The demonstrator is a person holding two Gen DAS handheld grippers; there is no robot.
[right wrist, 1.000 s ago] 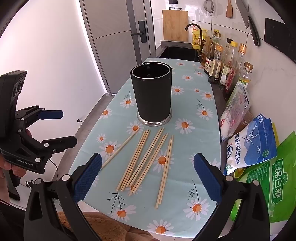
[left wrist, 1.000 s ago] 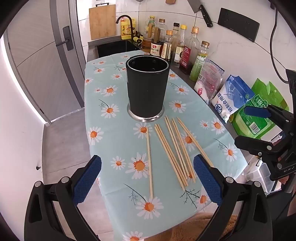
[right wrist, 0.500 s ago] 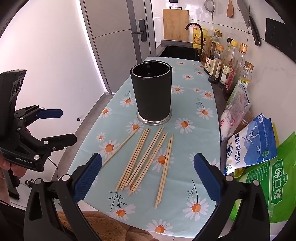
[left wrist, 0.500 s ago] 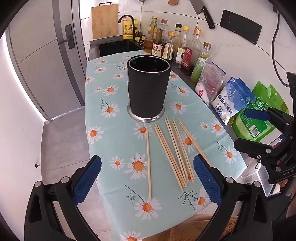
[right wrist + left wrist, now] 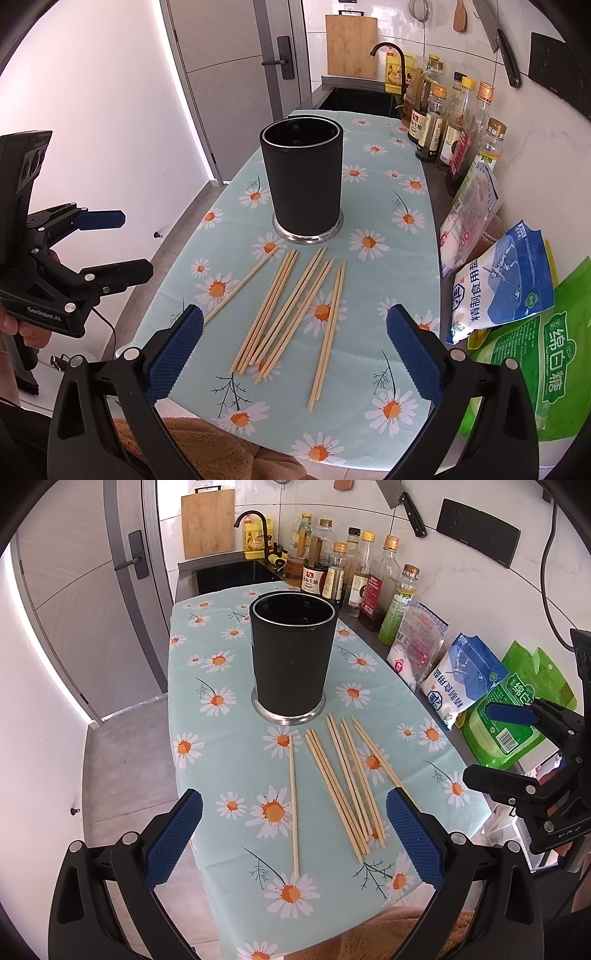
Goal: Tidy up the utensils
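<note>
A black cylindrical utensil holder [image 5: 293, 657] stands upright and empty on the daisy tablecloth [image 5: 221, 760]; it also shows in the right wrist view [image 5: 303, 181]. Several wooden chopsticks [image 5: 347, 782] lie loose in front of it, with one chopstick [image 5: 293, 805] apart to the left. In the right wrist view the chopsticks [image 5: 288, 314] fan out before my right gripper. My left gripper [image 5: 293, 845] is open and empty above the near table edge. My right gripper [image 5: 295, 354] is open and empty too; it shows at the right of the left view [image 5: 517, 749].
Sauce and oil bottles [image 5: 354, 576] line the wall at the back right. Bags of salt and sugar [image 5: 461, 679] lie along the right edge. A sink with a tap [image 5: 255, 531] is behind the table. A brown cushion [image 5: 192, 446] sits at the near edge.
Both grippers have drifted only slightly; the left view has shifted a little toward the table. The chopsticks and holder have not moved.
</note>
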